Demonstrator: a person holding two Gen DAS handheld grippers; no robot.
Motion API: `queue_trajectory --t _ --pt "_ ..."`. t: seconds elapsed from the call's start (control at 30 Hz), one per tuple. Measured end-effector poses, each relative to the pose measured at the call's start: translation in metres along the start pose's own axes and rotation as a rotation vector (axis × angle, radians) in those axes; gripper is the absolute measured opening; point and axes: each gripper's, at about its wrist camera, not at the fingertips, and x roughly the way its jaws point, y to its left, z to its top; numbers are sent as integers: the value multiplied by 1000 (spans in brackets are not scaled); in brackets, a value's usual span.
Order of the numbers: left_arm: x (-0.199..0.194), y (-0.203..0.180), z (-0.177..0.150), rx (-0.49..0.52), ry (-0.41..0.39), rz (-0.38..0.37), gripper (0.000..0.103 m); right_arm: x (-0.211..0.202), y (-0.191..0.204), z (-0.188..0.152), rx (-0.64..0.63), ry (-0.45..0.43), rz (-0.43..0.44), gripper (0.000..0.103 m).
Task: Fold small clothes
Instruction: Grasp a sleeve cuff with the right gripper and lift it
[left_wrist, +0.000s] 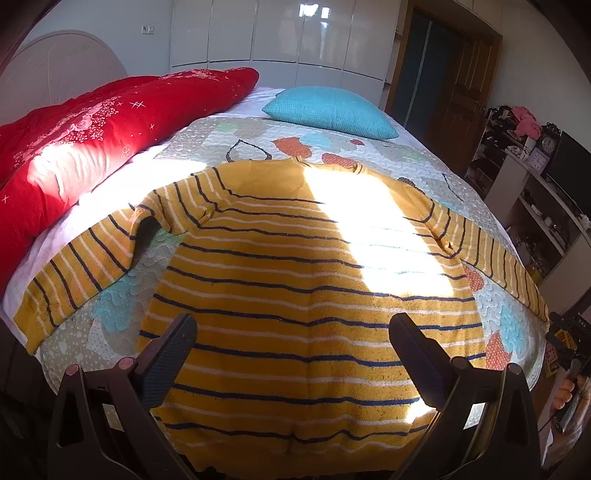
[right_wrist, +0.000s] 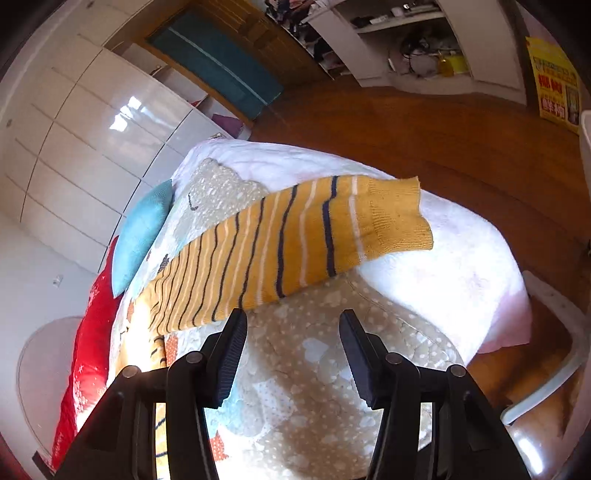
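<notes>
A small yellow sweater (left_wrist: 295, 280) with navy and white stripes lies flat on the quilted bedspread (left_wrist: 122, 314), both sleeves spread sideways. My left gripper (left_wrist: 293, 325) is open and empty, hovering above the sweater's lower body near the hem. In the right wrist view the sweater's right sleeve (right_wrist: 295, 243) stretches across the bed with its plain cuff (right_wrist: 399, 221) near the bed's edge. My right gripper (right_wrist: 293, 321) is open and empty, just short of the sleeve's near edge, over the quilt (right_wrist: 303, 369).
A red duvet (left_wrist: 85, 147) lies along the left of the bed and a turquoise pillow (left_wrist: 332, 110) at the head. White wardrobes (left_wrist: 280, 37) stand behind. Shelves (left_wrist: 535, 192) with clutter are at the right. The wooden floor (right_wrist: 424, 129) lies past the bed's edge.
</notes>
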Motion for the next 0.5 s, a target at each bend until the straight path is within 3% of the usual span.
queue_trajectory --t 0.13,0.17,0.2,0.23,0.27,0.4,0.5 --pt "-4 12 1 -28 -6 -1 103 25 2 21 63 -64 -38 59" --pt "-5 17 1 -39 -8 0 103 28 5 28 69 -80 -64 55" --pt "-7 23 1 -52 -13 4 103 33 8 37 74 -81 -90 26" --pt "-8 30 0 -66 -17 9 103 38 11 47 74 -75 -117 12" --pt "-11 38 -1 -82 -21 13 103 42 20 53 57 -68 -149 8" --pt "-21 76 -9 -158 -39 28 103 36 92 68 -132 -129 -204 7" --pt "-28 107 -16 -224 -55 44 103 42 186 54 -306 -128 -123 7"
